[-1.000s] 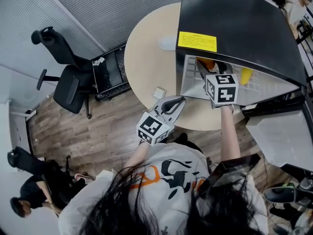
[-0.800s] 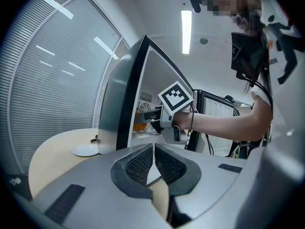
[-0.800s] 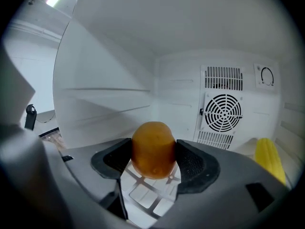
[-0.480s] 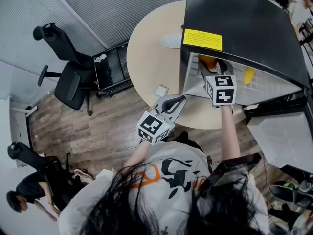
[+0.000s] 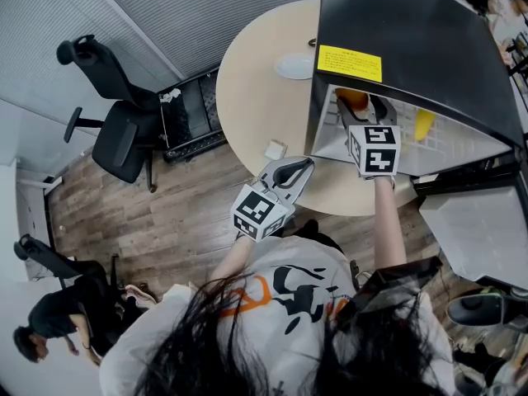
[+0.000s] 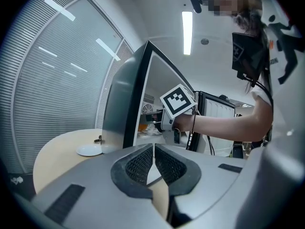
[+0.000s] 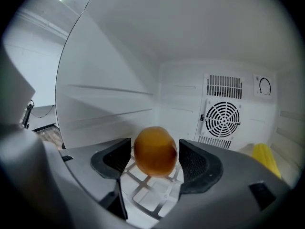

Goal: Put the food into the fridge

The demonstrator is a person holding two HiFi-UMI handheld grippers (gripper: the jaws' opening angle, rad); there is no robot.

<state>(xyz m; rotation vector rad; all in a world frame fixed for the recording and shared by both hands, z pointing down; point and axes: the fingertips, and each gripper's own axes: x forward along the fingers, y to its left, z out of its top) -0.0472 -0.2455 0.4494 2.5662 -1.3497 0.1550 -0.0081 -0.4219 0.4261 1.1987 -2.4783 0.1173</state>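
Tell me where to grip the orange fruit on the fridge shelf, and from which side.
Grip the orange fruit across its widest middle, coming straight in from the open front of the fridge. It is rounded, sits on the wire shelf, and both flanks are free. The right gripper is lined up this way, jaws apart either side.

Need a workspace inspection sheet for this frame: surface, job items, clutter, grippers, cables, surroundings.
surface: round beige table, carrying the fridge.
job's things: black fridge, open; orange fruit on its wire shelf; yellow item further right.
clutter: white dish and small white object on the table.
grippers: left gripper shut, empty, outside the fridge; right gripper open, jaws either side of the orange fruit.
cables: nothing seen on the table.
surroundings: office chair, black rack, a person.
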